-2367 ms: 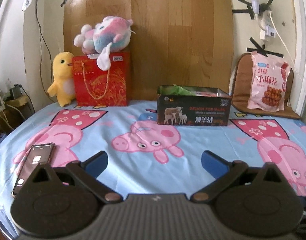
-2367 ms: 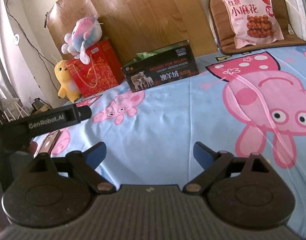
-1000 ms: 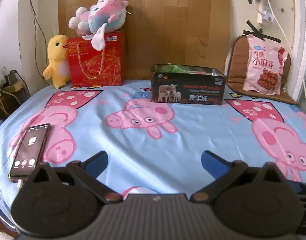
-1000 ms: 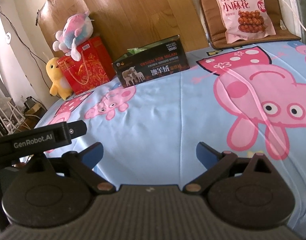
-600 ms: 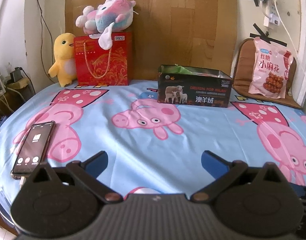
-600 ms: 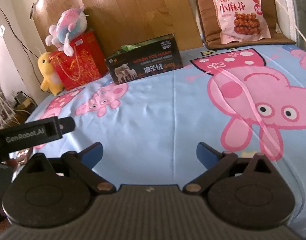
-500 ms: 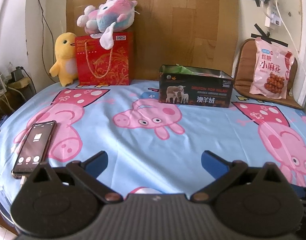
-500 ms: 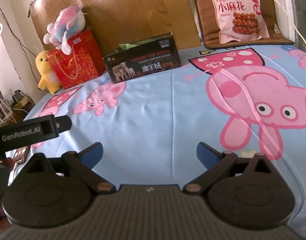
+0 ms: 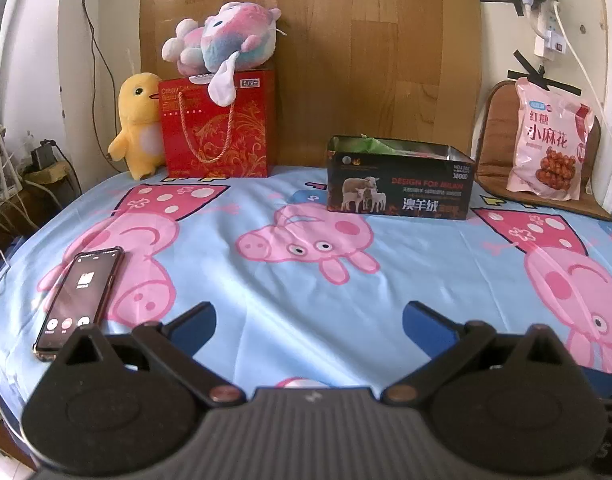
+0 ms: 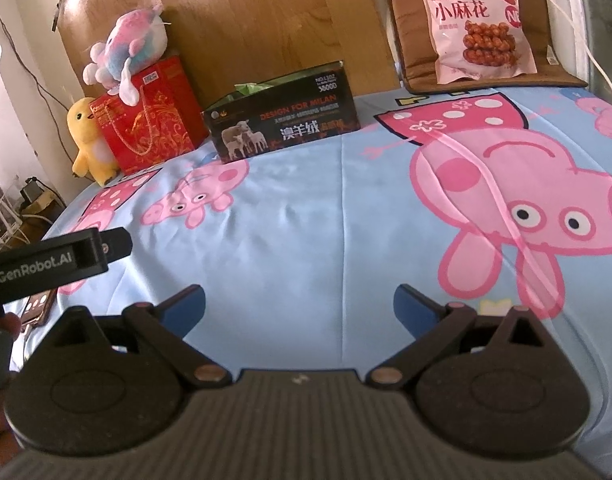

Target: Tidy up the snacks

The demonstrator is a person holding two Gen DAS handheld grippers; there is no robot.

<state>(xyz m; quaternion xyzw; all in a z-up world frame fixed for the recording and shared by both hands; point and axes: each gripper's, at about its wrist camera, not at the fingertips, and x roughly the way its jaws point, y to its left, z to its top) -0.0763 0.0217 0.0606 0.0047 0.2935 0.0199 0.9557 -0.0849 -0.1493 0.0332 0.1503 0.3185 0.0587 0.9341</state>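
Note:
A pink snack bag [image 9: 548, 142] [image 10: 476, 20] leans on a brown cushion at the far right of the bed. A dark open box [image 9: 400, 178] [image 10: 283, 122] with a sheep picture stands mid-bed near the headboard, with something green inside. A red gift bag [image 9: 217, 124] [image 10: 149, 122] stands to its left. My left gripper [image 9: 309, 322] is open and empty, low over the near edge of the bed. My right gripper [image 10: 299, 306] is also open and empty over the sheet, and the left gripper's body [image 10: 57, 260] shows at its left.
A phone [image 9: 79, 298] lies on the sheet at the near left. A pastel plush [image 9: 221, 42] sits on the gift bag, with a yellow duck plush [image 9: 139, 124] beside it. Cables and a power strip [image 9: 548, 28] hang on the right wall. A wooden board [image 9: 346, 60] backs the bed.
Both grippers stayed open. The left wrist view has drifted slightly, with the box and bags shifting a little in frame. In the right wrist view the left gripper's body sits a little higher and further right.

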